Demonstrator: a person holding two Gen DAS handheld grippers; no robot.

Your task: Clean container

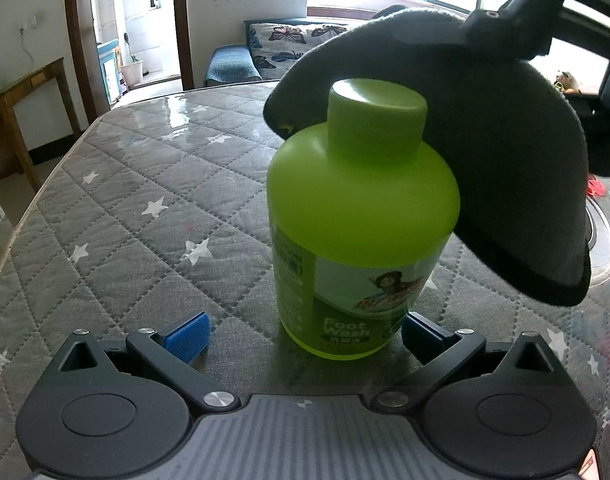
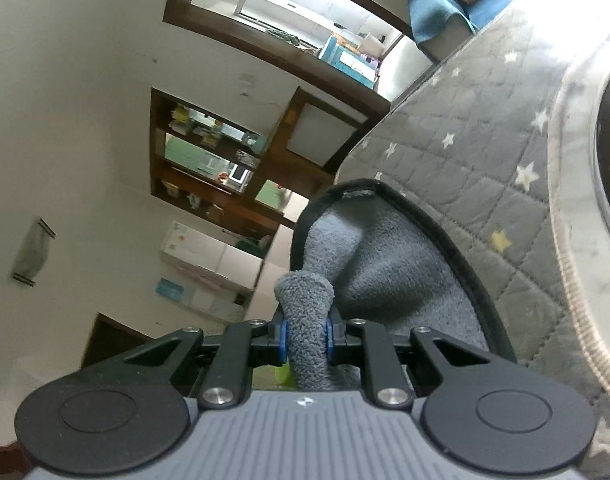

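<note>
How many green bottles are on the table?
1. The green bottle stands upright on the quilted star tablecloth, between the open left gripper's fingers, with the grey cloth against its right side. Another could hide behind the cloth.

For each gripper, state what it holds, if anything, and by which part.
Right gripper: shut on a bunched fold of the grey fleece cloth. Left gripper: open, holding nothing; the green plastic bottle stands between its fingers.

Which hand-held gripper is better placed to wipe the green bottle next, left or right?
Right. The right hand-held gripper is shut on the grey cloth, which hangs beside the green bottle. The left hand-held gripper is open around the bottle's base.
</note>
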